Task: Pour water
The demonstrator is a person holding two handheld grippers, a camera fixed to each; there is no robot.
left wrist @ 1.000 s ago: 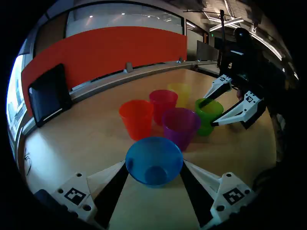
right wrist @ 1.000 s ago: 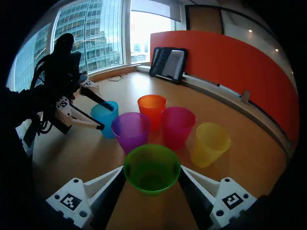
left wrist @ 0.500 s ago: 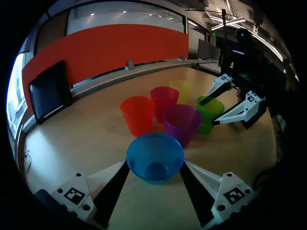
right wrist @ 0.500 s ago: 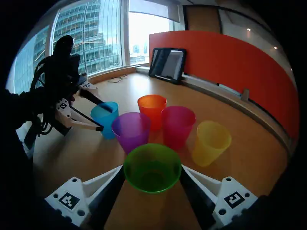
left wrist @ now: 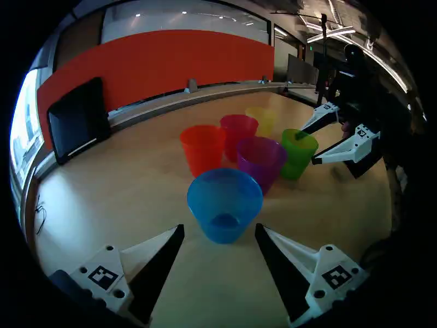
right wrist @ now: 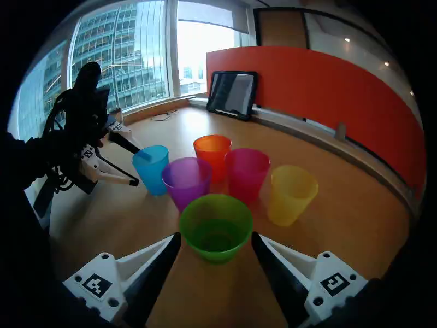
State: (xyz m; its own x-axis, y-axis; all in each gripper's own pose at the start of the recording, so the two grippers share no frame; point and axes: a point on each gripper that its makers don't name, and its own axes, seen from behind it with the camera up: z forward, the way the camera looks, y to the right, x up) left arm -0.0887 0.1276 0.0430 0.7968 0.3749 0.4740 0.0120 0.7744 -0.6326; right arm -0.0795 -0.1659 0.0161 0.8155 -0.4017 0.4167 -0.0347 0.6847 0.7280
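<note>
On the wooden table [left wrist: 109, 186], a purple cup [left wrist: 261, 164] stands upright among five others: the blue cup [left wrist: 224, 205] and the green cup [right wrist: 216, 227] are just beside it on opposite sides, and the orange cup [left wrist: 203, 147], magenta cup [left wrist: 238, 131] and yellow cup [left wrist: 261, 117] are ranged near it. The left gripper [left wrist: 218, 229] has its jaws spread wide around the blue cup, with bare table showing between each finger and the cup. Across the purple cup, the right gripper [right wrist: 214, 236] is spread likewise, its fingertips [right wrist: 168, 251] flanking the green cup so closely that contact cannot be told.
</note>
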